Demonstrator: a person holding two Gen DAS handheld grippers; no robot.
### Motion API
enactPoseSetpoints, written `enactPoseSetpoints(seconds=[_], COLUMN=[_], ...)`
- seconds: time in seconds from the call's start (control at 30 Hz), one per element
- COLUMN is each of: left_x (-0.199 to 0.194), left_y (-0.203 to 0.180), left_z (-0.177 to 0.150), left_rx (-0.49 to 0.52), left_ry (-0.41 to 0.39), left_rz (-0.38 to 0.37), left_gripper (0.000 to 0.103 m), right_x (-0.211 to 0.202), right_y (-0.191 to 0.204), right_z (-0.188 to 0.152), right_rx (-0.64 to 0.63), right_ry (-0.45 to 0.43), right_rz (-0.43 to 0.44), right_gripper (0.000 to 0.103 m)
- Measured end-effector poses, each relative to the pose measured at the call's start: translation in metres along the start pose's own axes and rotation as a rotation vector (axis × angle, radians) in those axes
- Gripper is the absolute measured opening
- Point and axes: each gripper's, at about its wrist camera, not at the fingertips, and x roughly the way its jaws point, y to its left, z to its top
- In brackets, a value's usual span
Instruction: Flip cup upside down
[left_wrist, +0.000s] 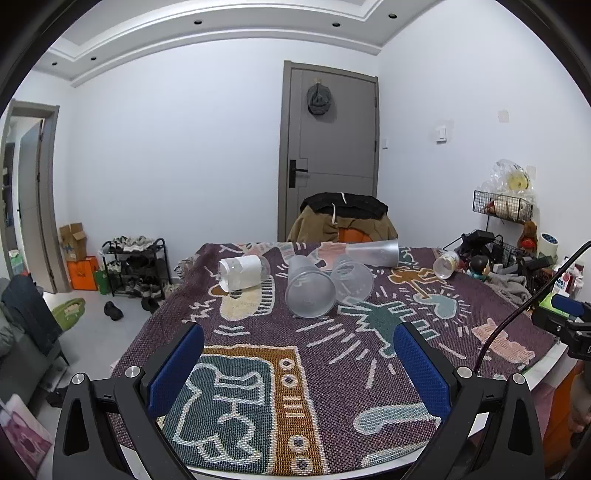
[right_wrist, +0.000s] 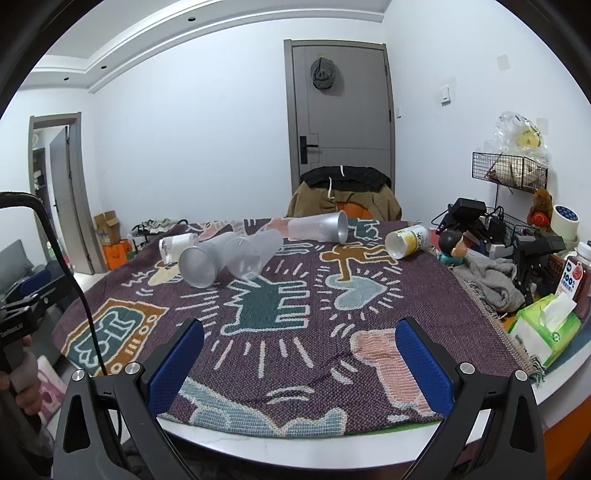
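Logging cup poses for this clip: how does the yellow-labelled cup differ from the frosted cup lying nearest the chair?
The yellow-labelled cup is smaller and carries a printed yellow label; the frosted cup is larger, plain and translucent. The yellow-labelled cup's mouth faces the camera's left; the frosted cup's faces right. Both lie on their sides on the patterned cloth, untouched by either gripper.

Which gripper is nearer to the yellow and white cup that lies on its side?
Right. The right gripper faces the yellow and white cup ahead, slightly rightward. The left gripper sees it far to its right.
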Motion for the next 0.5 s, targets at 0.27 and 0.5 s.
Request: enactPoseSetpoints(seconds=[0.27,0.5], left_x=[0.0000,-0.0008], left_y=[-0.0013,-0.0029], left_z=[-0.0016,-0.0024], left_rx=[0.010,0.007], left_ry=[-0.003,-0.002], left_rz=[-0.003,-0.006], left_gripper=[0.103,0.103], right_x=[-0.0025,-0.0006], right_y=[0.0002,0.0023], right_z=[0.0010,0.0016], right_rx=[0.004,-0.004], right_ry=[0.000,-0.008], right_rz=[0.002,0.001], right_gripper=[0.103,0.103])
